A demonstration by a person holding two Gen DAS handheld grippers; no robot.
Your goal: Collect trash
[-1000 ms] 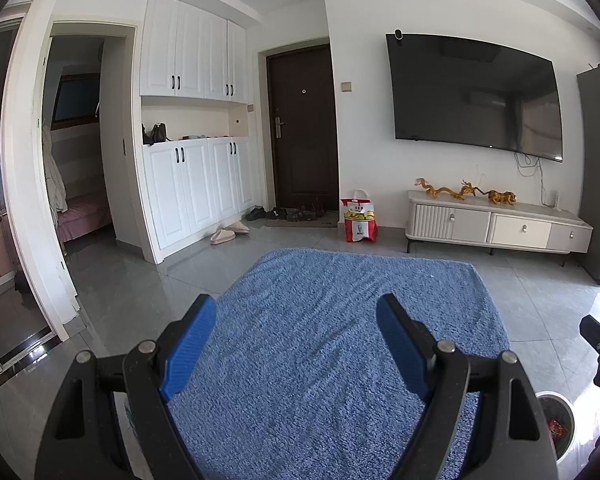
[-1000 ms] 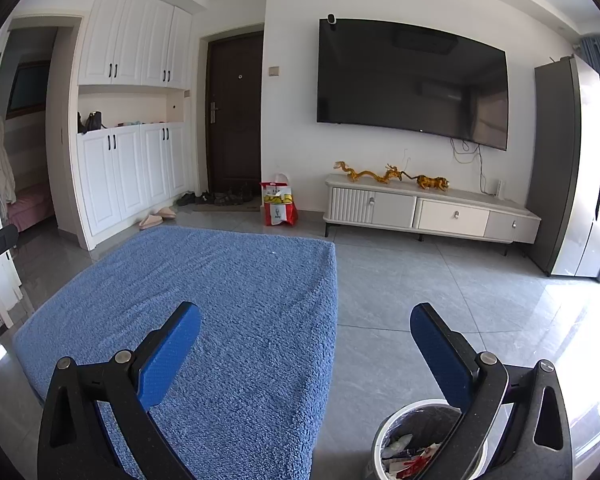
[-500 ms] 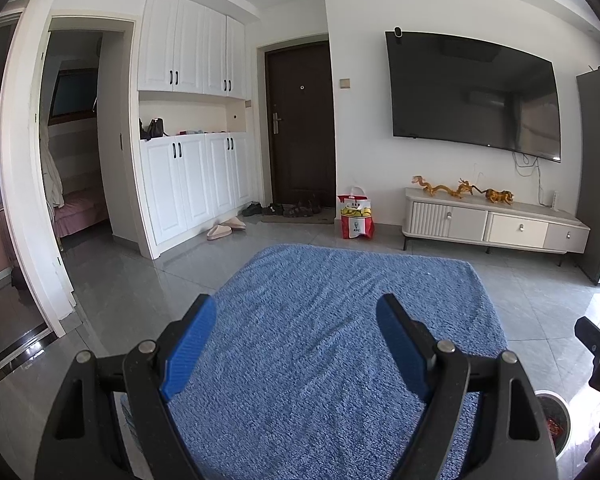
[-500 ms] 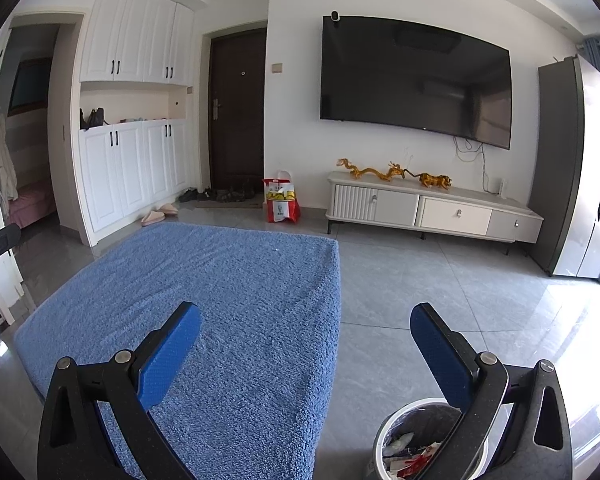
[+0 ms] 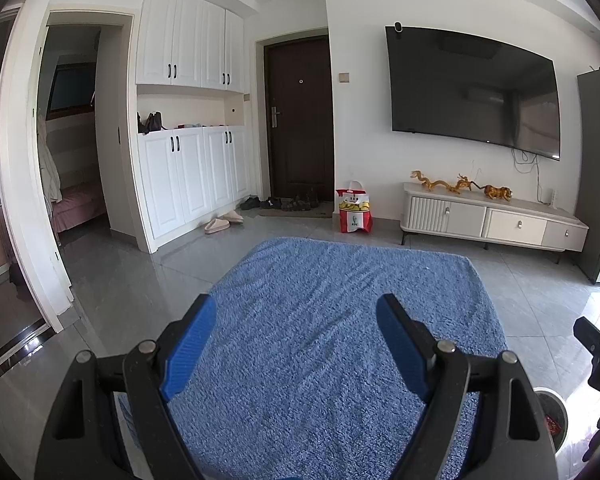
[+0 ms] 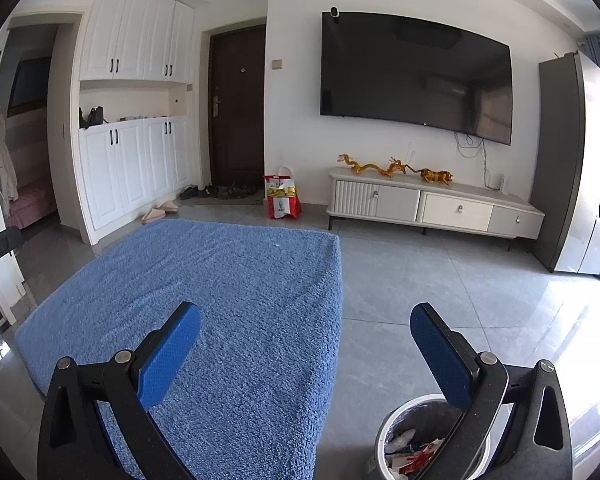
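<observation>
A round trash bin (image 6: 412, 436) with crumpled wrappers inside stands on the grey floor at the lower right of the right wrist view, partly behind my right finger. Its rim also shows in the left wrist view (image 5: 556, 416). My right gripper (image 6: 306, 320) is open and empty, above the edge of a blue cloth-covered surface (image 6: 220, 300). My left gripper (image 5: 298, 312) is open and empty over the same blue surface (image 5: 320, 320). No loose trash shows on the blue surface.
A red and white paper bag (image 6: 282, 198) stands by the dark door (image 6: 238, 112). A white TV cabinet (image 6: 432, 204) and a wall TV (image 6: 416, 76) are ahead. White cupboards (image 5: 192, 140) and slippers (image 5: 222, 222) are at the left. A dark tall cabinet (image 6: 560, 160) is at the right.
Both views have tilted and risen slightly, so the room sits a little lower in frame. Both grippers stay open and empty.
</observation>
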